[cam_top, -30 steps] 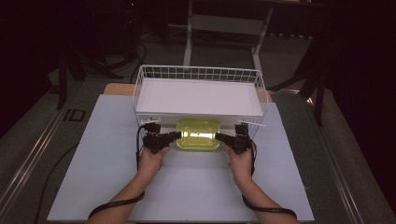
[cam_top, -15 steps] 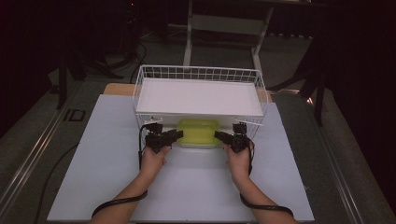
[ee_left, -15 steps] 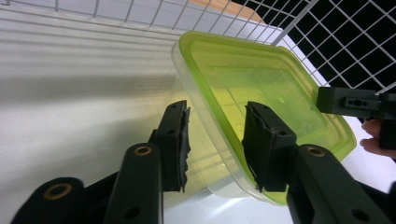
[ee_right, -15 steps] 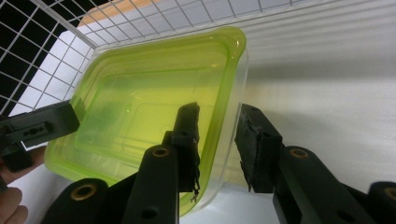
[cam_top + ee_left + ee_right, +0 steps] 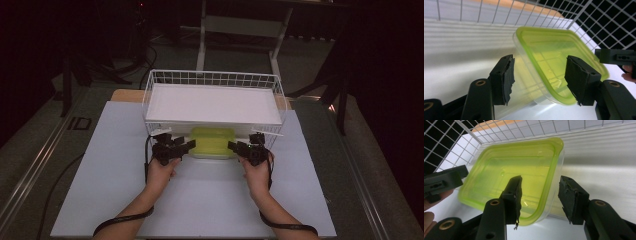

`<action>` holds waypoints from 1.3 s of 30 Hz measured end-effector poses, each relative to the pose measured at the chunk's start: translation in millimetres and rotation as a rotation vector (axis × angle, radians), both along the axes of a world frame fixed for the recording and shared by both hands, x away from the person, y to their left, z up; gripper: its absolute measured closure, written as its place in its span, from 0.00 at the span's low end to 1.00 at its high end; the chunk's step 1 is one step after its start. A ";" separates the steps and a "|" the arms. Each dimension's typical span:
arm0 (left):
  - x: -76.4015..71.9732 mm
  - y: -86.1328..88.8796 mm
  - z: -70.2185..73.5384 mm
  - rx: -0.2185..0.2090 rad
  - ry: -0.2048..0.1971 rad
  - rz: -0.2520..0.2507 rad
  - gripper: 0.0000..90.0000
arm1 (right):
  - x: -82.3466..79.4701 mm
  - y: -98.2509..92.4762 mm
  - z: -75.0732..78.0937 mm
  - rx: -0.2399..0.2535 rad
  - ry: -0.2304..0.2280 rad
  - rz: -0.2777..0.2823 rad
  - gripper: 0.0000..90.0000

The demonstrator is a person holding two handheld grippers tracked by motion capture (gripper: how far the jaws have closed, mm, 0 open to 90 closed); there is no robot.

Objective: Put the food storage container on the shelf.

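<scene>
2 grippers letting go of a lidded container in front of a wire basket.

Both sets of jaws have just been opening: the left gripper and the right gripper are each straddling one end of the green-lidded container, pads about half open and standing off its rim, gripping nothing. The container is resting on the white table, touching the near wall of the wire basket, seemingly parked there so both hands can release it evenly.

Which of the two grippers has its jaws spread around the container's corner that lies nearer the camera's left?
The left gripper, open astride the green-lidded container.
</scene>
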State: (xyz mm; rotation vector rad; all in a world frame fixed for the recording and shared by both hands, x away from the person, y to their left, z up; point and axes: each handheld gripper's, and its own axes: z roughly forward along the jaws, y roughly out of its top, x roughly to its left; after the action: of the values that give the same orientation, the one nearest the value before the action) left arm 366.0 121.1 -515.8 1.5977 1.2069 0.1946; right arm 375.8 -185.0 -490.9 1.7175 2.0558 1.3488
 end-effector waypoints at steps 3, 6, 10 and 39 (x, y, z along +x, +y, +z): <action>-6.5 5.9 4.7 -0.032 -0.020 -0.051 0.40 | -4.5 -1.6 5.2 -0.017 -0.030 0.014 0.58; -15.4 8.4 8.4 -0.023 -0.037 -0.114 0.37 | -12.4 -1.6 9.8 -0.014 -0.031 0.035 0.57; -25.0 8.8 12.5 0.007 -0.054 -0.151 0.30 | -20.0 -0.1 13.2 -0.025 -0.040 0.061 0.58; -98.7 25.8 13.5 0.036 -0.161 -0.252 0.03 | -57.3 49.0 -21.6 -0.134 0.014 0.244 1.00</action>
State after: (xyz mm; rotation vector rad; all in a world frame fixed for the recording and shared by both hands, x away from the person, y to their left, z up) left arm 267.3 146.9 -502.3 1.7148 0.8742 0.1797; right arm 318.4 -136.0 -512.6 1.4659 2.3672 1.2284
